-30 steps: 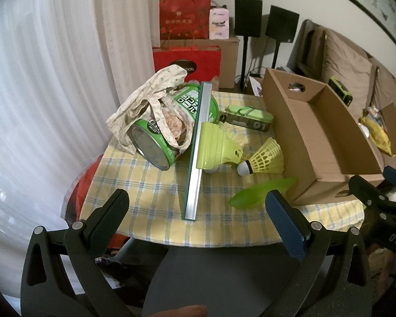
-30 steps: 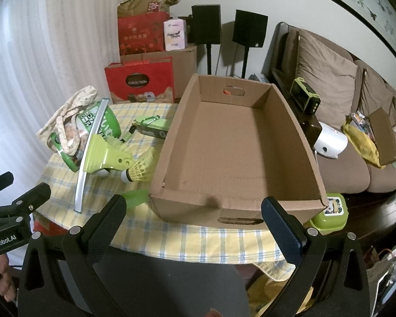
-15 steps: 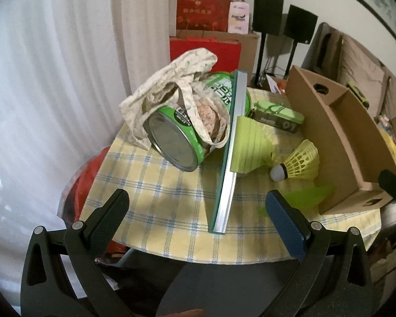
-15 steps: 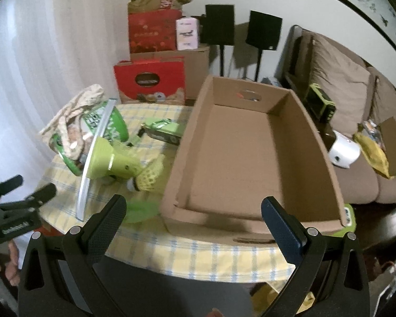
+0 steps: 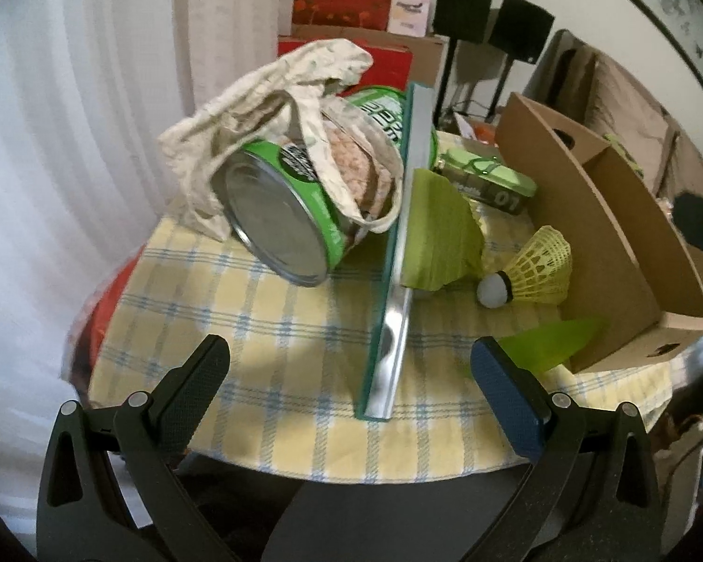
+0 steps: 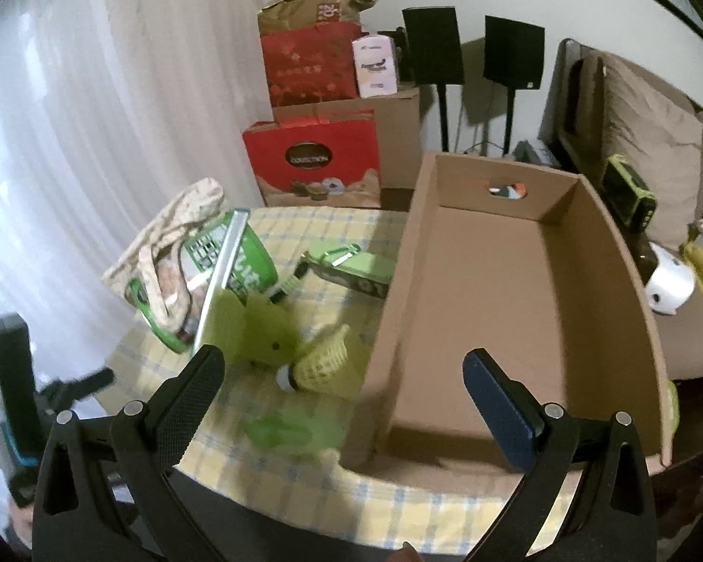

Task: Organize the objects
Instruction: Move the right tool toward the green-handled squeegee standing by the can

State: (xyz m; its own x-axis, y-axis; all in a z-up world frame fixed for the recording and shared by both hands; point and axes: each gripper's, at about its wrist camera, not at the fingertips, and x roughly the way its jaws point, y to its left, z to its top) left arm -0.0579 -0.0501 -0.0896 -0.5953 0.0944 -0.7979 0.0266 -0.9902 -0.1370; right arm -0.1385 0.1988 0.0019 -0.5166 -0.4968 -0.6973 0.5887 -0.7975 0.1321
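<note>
A green tin can (image 5: pixel 286 215) lies on its side on the yellow checked tablecloth (image 5: pixel 258 337), with a beige cloth bag (image 5: pixel 267 89) draped over it. A long squeegee with a metal blade (image 5: pixel 398 281) and lime handle (image 5: pixel 440 234) leans beside it. A yellow shuttlecock (image 5: pixel 534 271), a green case marked 01 (image 5: pixel 487 180) and a lime plastic piece (image 5: pixel 548 342) lie near an empty cardboard box (image 6: pixel 501 309). My left gripper (image 5: pixel 351 374) is open just before the squeegee's near end. My right gripper (image 6: pixel 342 384) is open, over the shuttlecock (image 6: pixel 323 360) and the box's near left corner.
Red gift bags (image 6: pixel 314 168), a cardboard carton and two black speakers (image 6: pixel 433 44) stand behind the table. A white curtain (image 5: pixel 70 140) hangs at the left. A sofa with cushions (image 6: pixel 646 140) is at the right. The table edge is close under both grippers.
Both grippers have moved forward and left toward the table's objects. The can and squeegee now loom larger in the left wrist view; the right wrist view has swung toward the shuttlecock.
</note>
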